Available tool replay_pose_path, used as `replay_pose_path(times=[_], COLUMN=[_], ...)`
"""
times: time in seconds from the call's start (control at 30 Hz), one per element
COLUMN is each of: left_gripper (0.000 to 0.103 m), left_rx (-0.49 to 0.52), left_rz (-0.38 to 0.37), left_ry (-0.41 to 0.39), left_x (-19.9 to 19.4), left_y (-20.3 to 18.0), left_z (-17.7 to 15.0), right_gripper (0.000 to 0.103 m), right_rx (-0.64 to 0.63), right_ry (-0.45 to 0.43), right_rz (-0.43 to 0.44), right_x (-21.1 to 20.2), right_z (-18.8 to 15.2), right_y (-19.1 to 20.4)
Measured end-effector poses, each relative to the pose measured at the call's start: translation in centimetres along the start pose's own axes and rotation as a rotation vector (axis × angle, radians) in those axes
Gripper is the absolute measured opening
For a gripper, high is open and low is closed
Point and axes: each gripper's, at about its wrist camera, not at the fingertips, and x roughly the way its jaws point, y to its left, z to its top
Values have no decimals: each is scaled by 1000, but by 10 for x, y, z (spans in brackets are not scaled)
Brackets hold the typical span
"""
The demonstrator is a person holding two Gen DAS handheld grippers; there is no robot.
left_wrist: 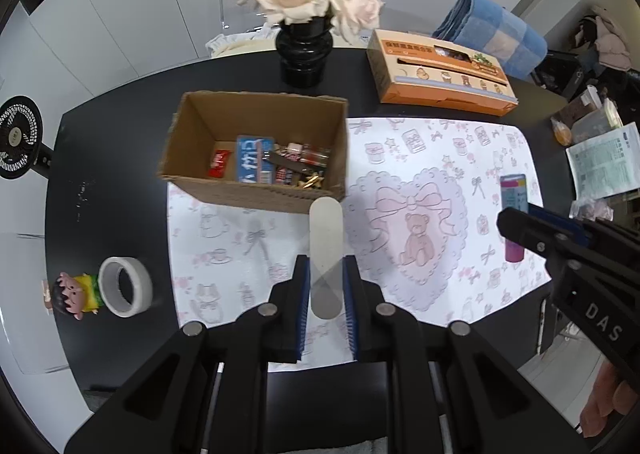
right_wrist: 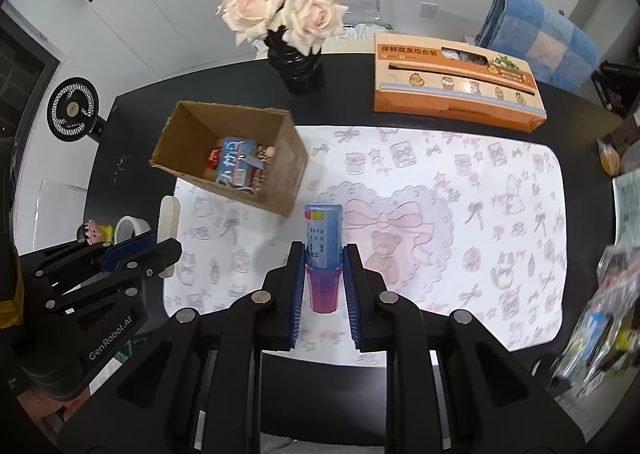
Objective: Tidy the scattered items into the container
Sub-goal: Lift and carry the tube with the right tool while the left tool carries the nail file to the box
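Observation:
An open cardboard box (left_wrist: 256, 190) sits on the patterned mat (left_wrist: 240, 254) and holds several small items; it also shows in the right wrist view (right_wrist: 288, 174). My left gripper (left_wrist: 326, 266) is shut on a long white nail file (left_wrist: 326, 238), held above the mat in front of the box. The file also shows in the right wrist view (right_wrist: 168, 222). My right gripper (right_wrist: 323, 258) is shut on a blue and pink bottle (right_wrist: 323, 250), to the right of the box. The bottle also shows in the left wrist view (left_wrist: 513, 194) in the right gripper (left_wrist: 516, 226).
A tape roll (left_wrist: 126, 286) and a small doll figure (left_wrist: 74, 294) lie on the black table (left_wrist: 100, 158) at the left. A black vase of roses (left_wrist: 306, 54), an orange carton (left_wrist: 440, 74) and a blue towel (left_wrist: 492, 30) stand at the back. Papers (left_wrist: 604, 162) lie at the right.

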Motion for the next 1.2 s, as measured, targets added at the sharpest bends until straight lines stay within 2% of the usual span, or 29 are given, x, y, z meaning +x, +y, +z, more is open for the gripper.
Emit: replay_pose_path(times=[0.2, 0.67, 1.2], left_gripper=[16, 16, 16], left_rx=[8, 19, 8], left_rz=[1, -6, -27], left_ry=[-10, -30, -9], left_x=[-11, -14, 18], left_y=[24, 66, 99], left_z=[6, 50, 99], right_gripper=[20, 20, 20], right_rx=[21, 3, -29], right_ry=[-12, -20, 12], right_rz=[5, 5, 25], right_x=[-1, 9, 51], right_z=[3, 44, 90], right_y=[30, 74, 109])
